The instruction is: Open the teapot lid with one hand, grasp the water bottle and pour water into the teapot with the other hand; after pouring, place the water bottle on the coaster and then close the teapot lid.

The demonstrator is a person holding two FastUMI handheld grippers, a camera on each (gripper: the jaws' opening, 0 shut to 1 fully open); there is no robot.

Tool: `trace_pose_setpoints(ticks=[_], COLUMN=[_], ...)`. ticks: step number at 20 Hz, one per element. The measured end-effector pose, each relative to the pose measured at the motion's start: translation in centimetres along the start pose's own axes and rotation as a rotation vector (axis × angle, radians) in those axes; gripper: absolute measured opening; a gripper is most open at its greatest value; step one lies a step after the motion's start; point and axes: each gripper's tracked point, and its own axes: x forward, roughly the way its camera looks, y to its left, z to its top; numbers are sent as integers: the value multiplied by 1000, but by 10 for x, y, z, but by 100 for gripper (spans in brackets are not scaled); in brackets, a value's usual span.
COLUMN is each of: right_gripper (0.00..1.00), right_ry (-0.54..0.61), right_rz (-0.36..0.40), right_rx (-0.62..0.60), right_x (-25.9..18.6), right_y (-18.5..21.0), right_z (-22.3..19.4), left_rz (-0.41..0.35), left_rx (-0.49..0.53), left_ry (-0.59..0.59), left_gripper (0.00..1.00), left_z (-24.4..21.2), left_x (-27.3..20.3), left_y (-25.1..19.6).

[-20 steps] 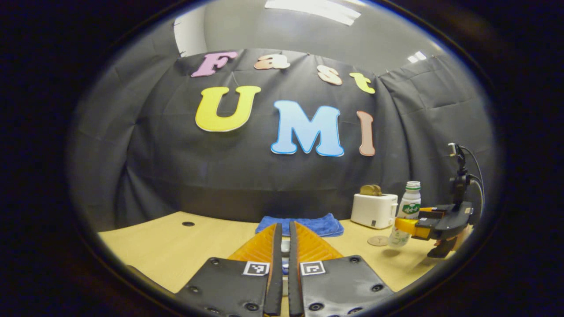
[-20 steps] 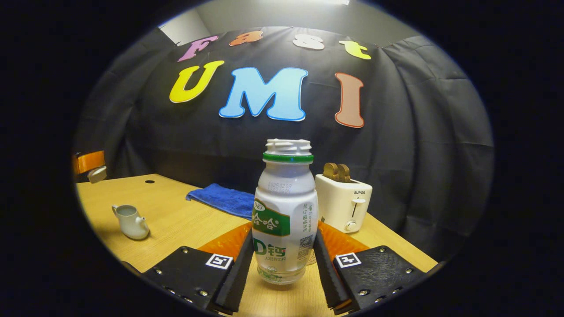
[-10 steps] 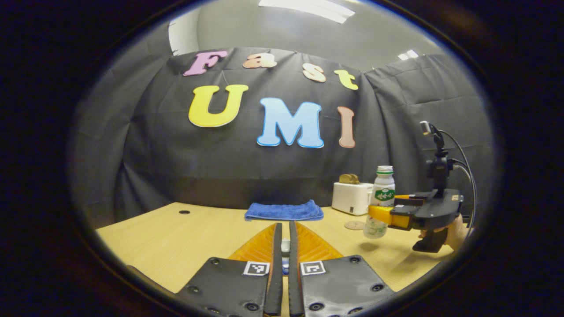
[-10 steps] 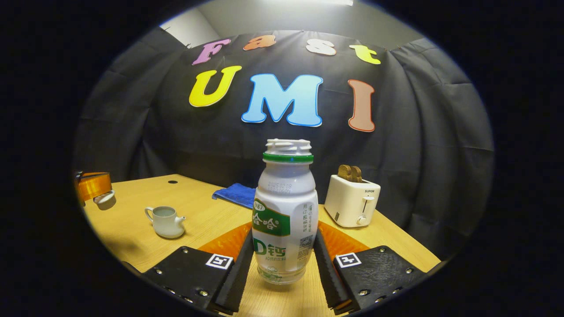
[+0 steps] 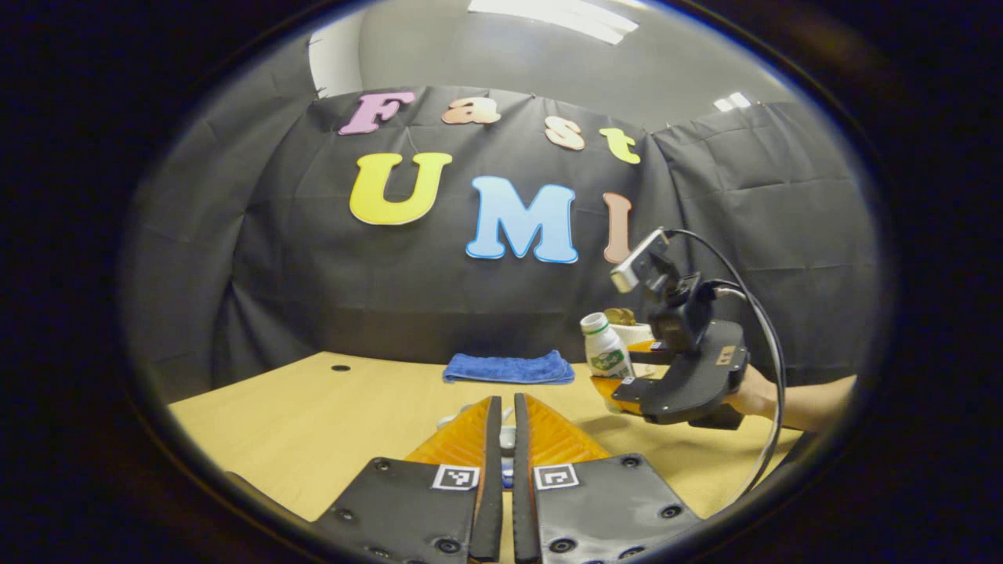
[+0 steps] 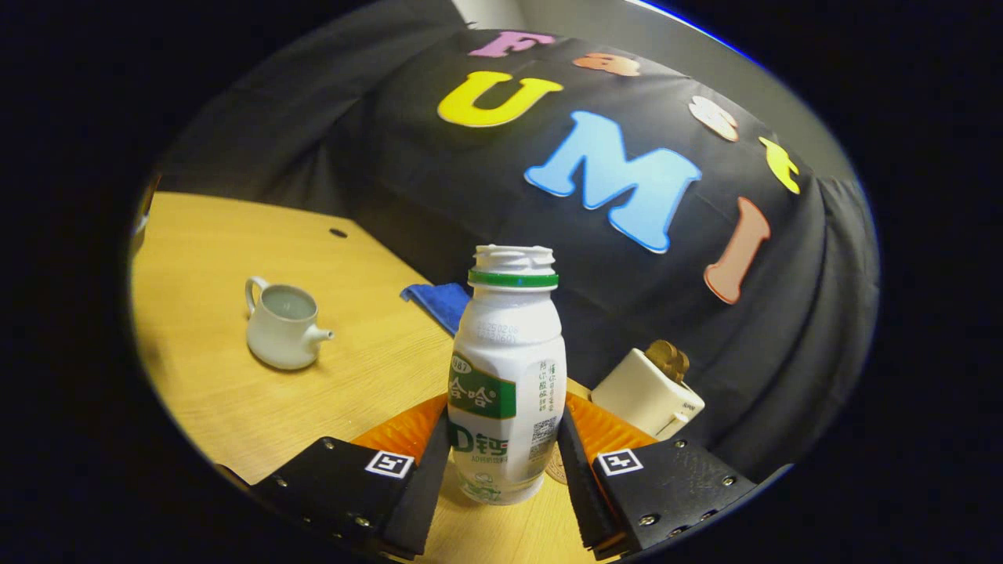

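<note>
My right gripper (image 6: 505, 427) is shut on the white water bottle (image 6: 508, 368), which has a green label and no cap. The view is rolled, and the bottle leans to the left in the left gripper view (image 5: 605, 354). The white teapot (image 6: 284, 325) stands open on the wooden table, to the left of and beyond the bottle. My left gripper (image 5: 505, 406) is shut on the small white teapot lid (image 5: 508, 439), held above the table. A round coaster (image 6: 556, 470) peeks out behind the bottle's base, mostly hidden.
A folded blue towel (image 5: 509, 368) lies at the back of the table (image 6: 235, 407). A white toaster (image 6: 646, 392) with bread in it stands at the back right. A hand and forearm (image 5: 783, 399) hold the right gripper.
The right gripper has carried the bottle left, away from the coaster and toaster and nearer the teapot, and has tilted it leftward. The left gripper has kept its hold on the lid.
</note>
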Motion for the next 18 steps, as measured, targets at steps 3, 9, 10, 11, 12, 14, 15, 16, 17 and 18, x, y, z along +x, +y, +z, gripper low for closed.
trace_pose_setpoints(ticks=[3, 9, 10, 11, 12, 14, 15, 16, 17, 18], right_gripper=[70, 71, 71, 71, 70, 70, 70, 70, 70, 70], right_ry=[24, 12, 9, 4, -1, -3, -4, -7, -10, -15], right_rz=[50, 85, 84, 82, 76, 68, 61, 52, 41, 30], right_rx=[-151, -362, -398, -434, -471, -545, -583, -620, -653, -683], right_x=[13, 28, 30, 33, 35, 38, 40, 40, 40, 39], right_y=[22, 54, 58, 60, 62, 65, 67, 66, 65, 65], right_z=[4, 18, 22, 25, 27, 26, 27, 27, 27, 29], left_rz=[4, 16, 21, 24, 29, 39, 40, 42, 44, 46], left_rx=[-9, -25, -25, -26, -25, -19, -16, -13, -11, -12], left_ry=[4, 9, 7, 6, 9, 11, 11, 9, 6, 4], left_gripper=[15, 7, 12, 16, 16, 16, 16, 16, 16, 16], left_z=[-3, -7, -6, -7, -7, -10, -11, -10, -10, -9], left_x=[-10, -21, -22, -23, -24, -27, -28, -28, -29, -30], left_y=[5, 15, 17, 19, 21, 25, 26, 27, 29, 30])
